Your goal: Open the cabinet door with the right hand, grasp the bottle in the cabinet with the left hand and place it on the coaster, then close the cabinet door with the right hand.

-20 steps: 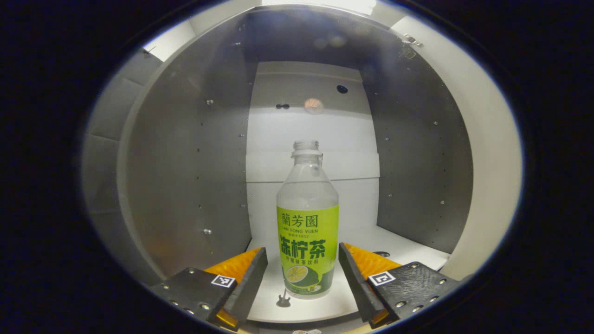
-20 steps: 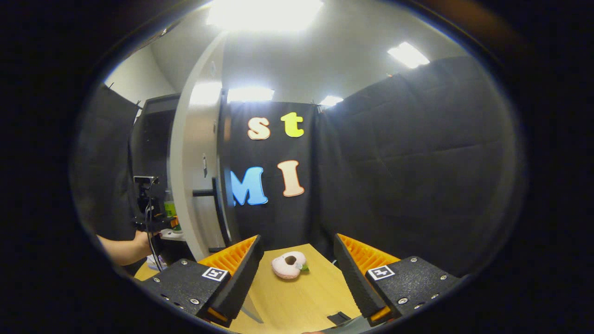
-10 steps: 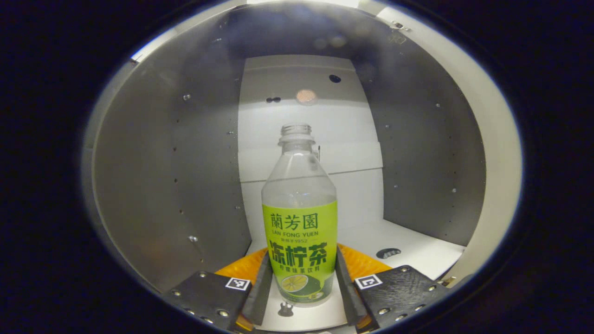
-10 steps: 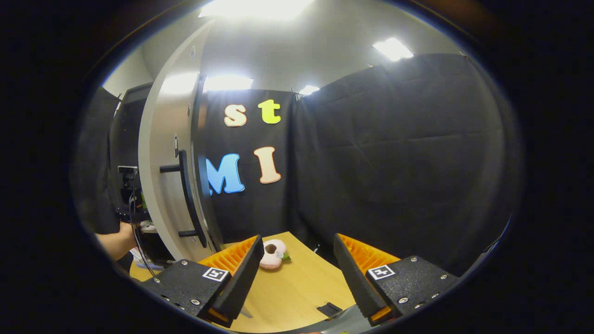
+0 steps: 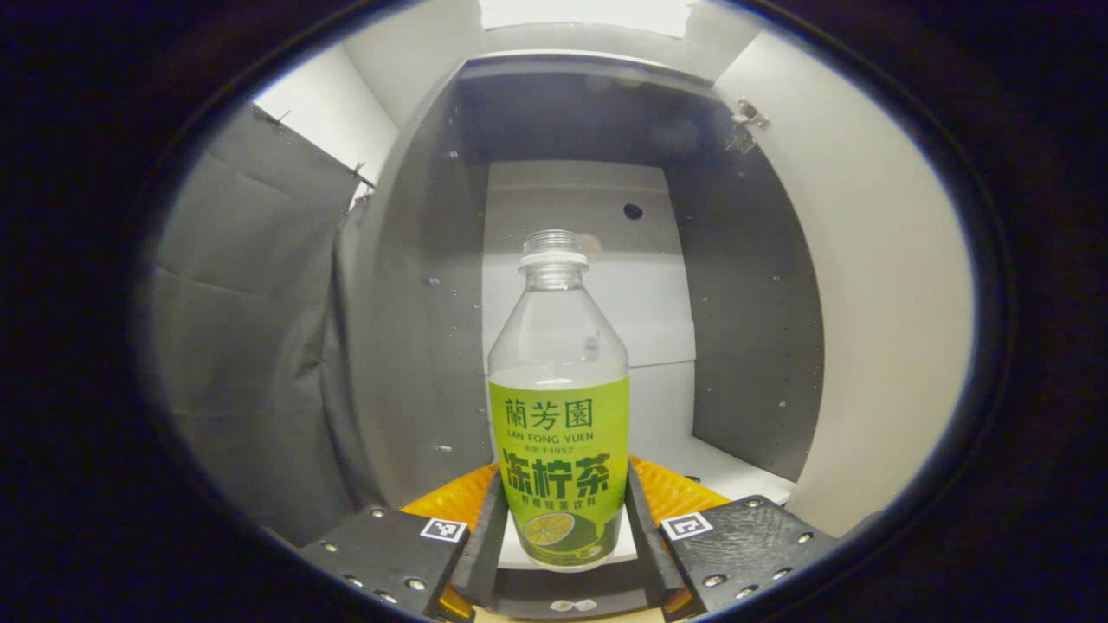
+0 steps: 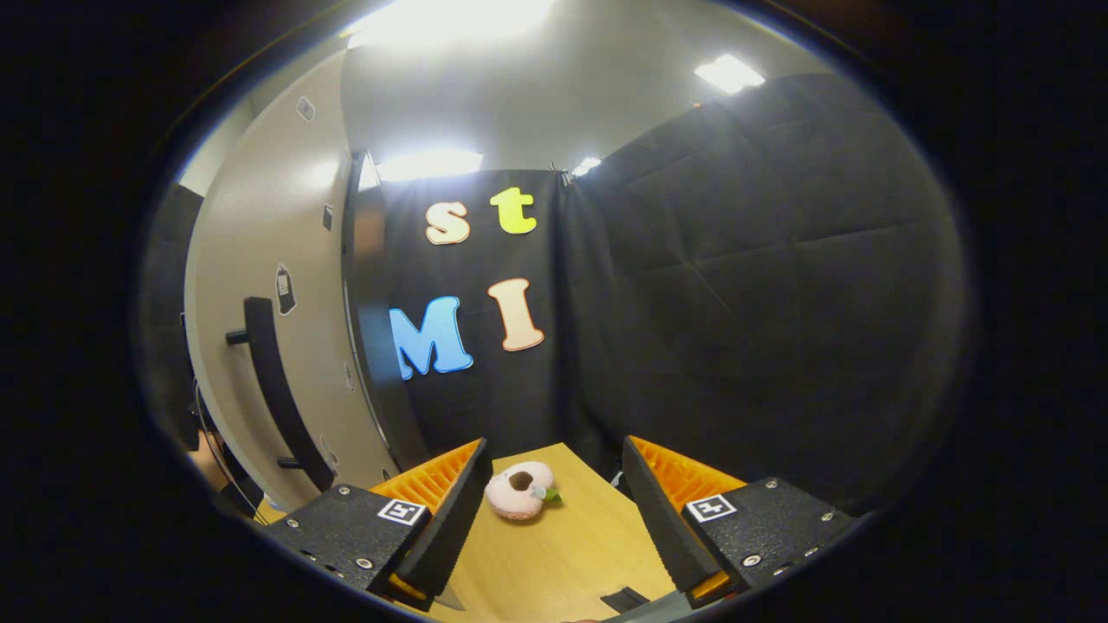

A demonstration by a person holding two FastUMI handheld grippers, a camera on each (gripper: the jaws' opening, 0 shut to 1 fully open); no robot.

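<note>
Bottle (image 5: 558, 450) now withdrawn, left gripper (image 5: 559, 541) clamped.

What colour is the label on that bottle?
Bright lime green with darker green writing, on the bottle; clearest in the left gripper view.

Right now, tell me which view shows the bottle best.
The left gripper view: the bottle stands upright, centred, clamped low between the left claw. The right gripper view faces the open cabinet door and wooden table instead.

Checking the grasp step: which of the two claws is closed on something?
The left claw: both fingers press the green-labelled bottle. The right claw stands open above the wooden table, holding nothing.
</note>
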